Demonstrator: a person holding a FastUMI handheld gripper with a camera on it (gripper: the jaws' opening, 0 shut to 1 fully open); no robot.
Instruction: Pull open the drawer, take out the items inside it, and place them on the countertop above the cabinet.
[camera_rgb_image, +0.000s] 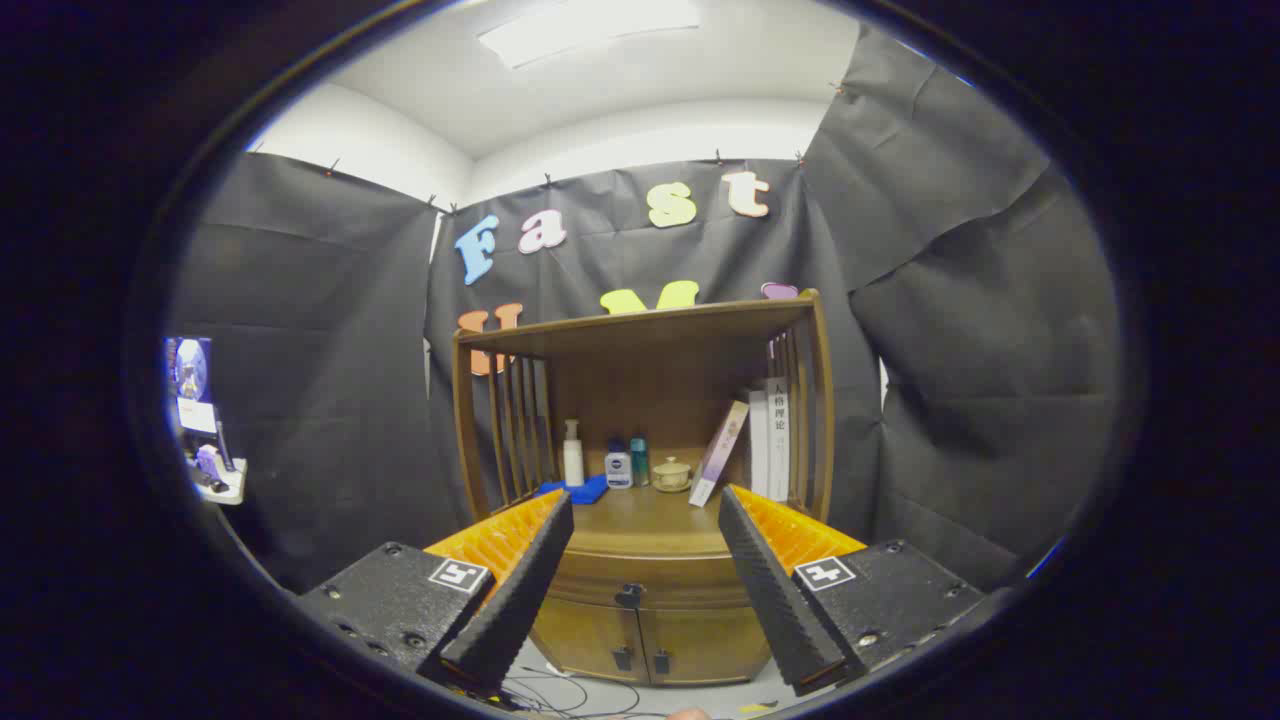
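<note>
A wooden cabinet (640, 440) stands ahead against the booth wall. Its drawer (640, 575) is closed, with a dark handle (628, 596) at the middle of its front, just beyond my fingers and between them. My gripper (645, 510) is open and holds nothing; it hovers in front of the cabinet, apart from the drawer. The countertop (645, 515) above the drawer carries a blue cloth (572, 491), a white pump bottle (572, 455), a small white bottle (618, 467), a teal bottle (639, 461) and a small lidded pot (671, 474).
Books (765, 440) lean at the right of the countertop, under a shelf top (640, 325) with slatted sides. Two lower doors (640, 640) sit under the drawer. Cables (560, 695) lie on the floor. A small stand with devices (205, 430) is off to the left.
</note>
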